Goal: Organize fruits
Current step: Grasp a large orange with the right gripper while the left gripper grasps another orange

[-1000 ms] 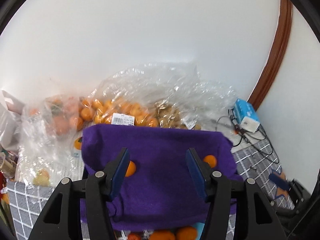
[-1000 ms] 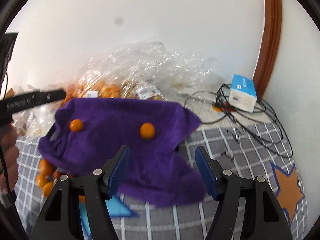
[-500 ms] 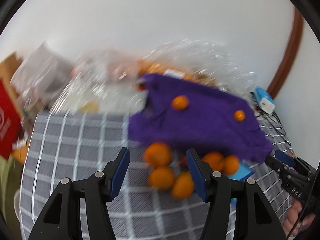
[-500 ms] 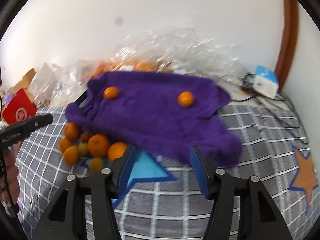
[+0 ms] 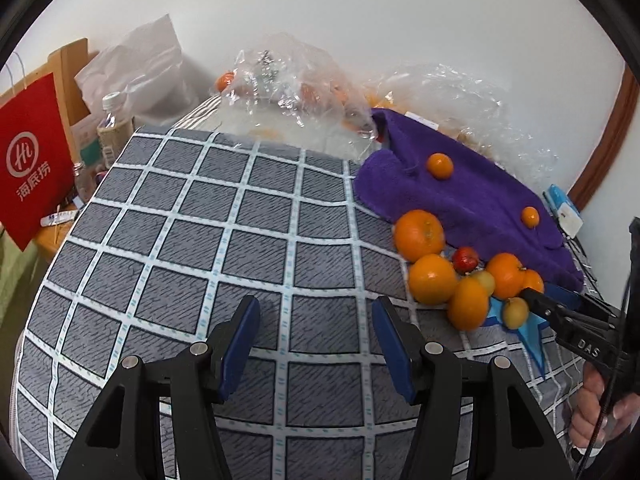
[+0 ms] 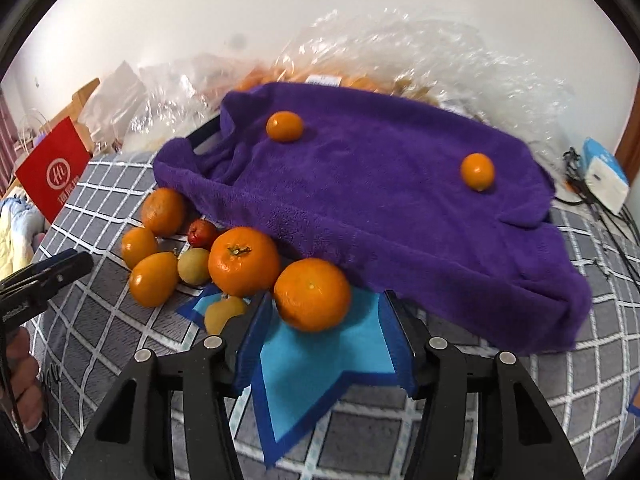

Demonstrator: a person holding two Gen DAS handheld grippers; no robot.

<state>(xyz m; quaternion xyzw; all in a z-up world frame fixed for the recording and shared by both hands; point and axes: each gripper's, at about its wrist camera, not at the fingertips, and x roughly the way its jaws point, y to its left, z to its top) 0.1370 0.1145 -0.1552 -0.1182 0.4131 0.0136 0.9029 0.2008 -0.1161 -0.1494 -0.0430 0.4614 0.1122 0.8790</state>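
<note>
- Right gripper (image 6: 326, 340): its blue-padded fingers (image 6: 248, 344) stand wide apart and hold nothing; they hover low over the checked grey cloth (image 6: 120, 320) that covers the counter.
- Between and just beyond the right fingers: a large orange (image 6: 312, 294) resting on a blue star patch (image 6: 316, 364) of the cloth.
- Left of that orange: a second large orange (image 6: 243, 261) with its green stem facing up, touching the first.
- Farther left, a loose cluster: three smaller oranges (image 6: 153, 278), two yellow-green fruits (image 6: 194, 266), and one small red fruit (image 6: 201, 233), all lying close together on the cloth at the near edge of the purple towel (image 6: 400, 216).
- Purple towel: draped over a raised form whose nature cannot be told; two small oranges (image 6: 285, 126) sit on top of it, well apart from each other.
- Behind the towel: crumpled clear plastic bags (image 6: 420, 56) holding more orange fruit, against a white wall.
- Left gripper (image 5: 314, 340): fingers (image 5: 240, 340) likewise wide apart and empty, hovering over a bare stretch of the checked cloth; the fruit cluster lies to its right.
- In the left wrist view, the tip of the right gripper lies just beside a yellow-green fruit at the cluster's near edge.
- Far left margin: a red paper bag (image 5: 30, 160) and a plastic bottle (image 5: 110, 124) beside the counter.
- Far right margin: a blue-and-white box (image 6: 604, 176) among black cables (image 6: 612, 220).
</note>
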